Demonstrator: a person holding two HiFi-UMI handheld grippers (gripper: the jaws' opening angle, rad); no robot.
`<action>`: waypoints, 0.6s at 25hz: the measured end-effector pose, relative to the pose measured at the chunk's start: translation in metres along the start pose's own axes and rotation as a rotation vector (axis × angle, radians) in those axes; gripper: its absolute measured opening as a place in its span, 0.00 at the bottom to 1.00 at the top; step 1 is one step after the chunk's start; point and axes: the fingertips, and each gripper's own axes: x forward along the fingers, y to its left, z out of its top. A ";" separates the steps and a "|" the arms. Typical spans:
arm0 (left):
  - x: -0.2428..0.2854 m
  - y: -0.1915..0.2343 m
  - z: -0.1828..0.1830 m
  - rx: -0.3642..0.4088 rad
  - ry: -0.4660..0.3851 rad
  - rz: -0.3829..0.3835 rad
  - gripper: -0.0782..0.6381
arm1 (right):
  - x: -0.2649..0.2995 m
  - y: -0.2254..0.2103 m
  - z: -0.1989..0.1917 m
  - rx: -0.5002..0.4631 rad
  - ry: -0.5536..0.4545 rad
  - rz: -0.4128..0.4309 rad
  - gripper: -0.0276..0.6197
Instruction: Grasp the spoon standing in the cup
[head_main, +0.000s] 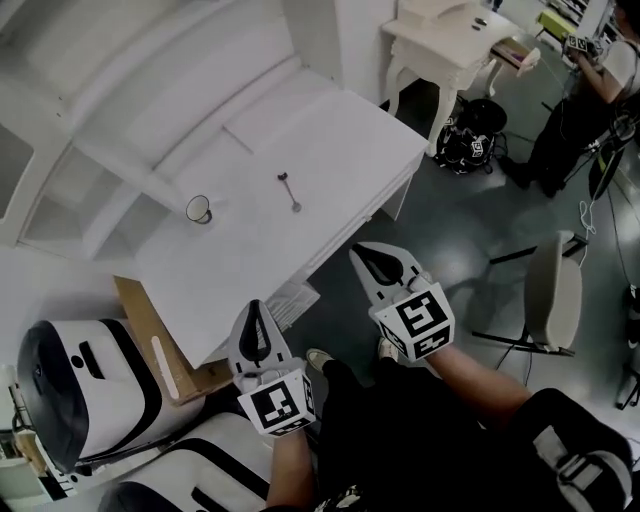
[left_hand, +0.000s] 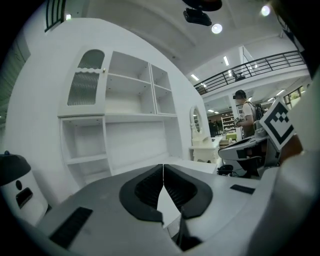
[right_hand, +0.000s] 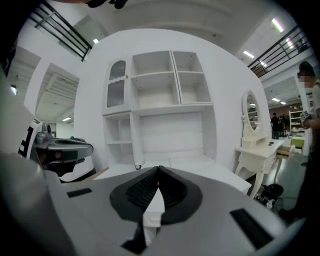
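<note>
Big white desk (head_main: 330, 140) takes up the upper half of the head view. Both grippers hang off its near edge around 6 o'clock: left gripper (head_main: 255, 306) has its jaws pinched together on nothing, and the right gripper (head_main: 361, 254) is closed and empty too. Small white cup (head_main: 198, 209) with a dark rim sits near the desk's left end. The spoon (head_main: 289, 190) is thin and dark, lying flat on the desktop, at roughly 3 o'clock from the cup and clearly apart from it
</note>
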 end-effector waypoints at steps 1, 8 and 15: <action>-0.002 -0.006 0.001 -0.009 0.008 0.012 0.12 | -0.005 -0.001 0.002 0.000 -0.007 0.012 0.14; -0.007 -0.031 0.004 0.001 0.042 0.038 0.12 | -0.016 0.008 -0.004 0.009 0.007 0.108 0.14; 0.008 -0.054 0.005 0.009 0.035 -0.028 0.12 | -0.025 0.013 -0.013 0.017 0.018 0.111 0.14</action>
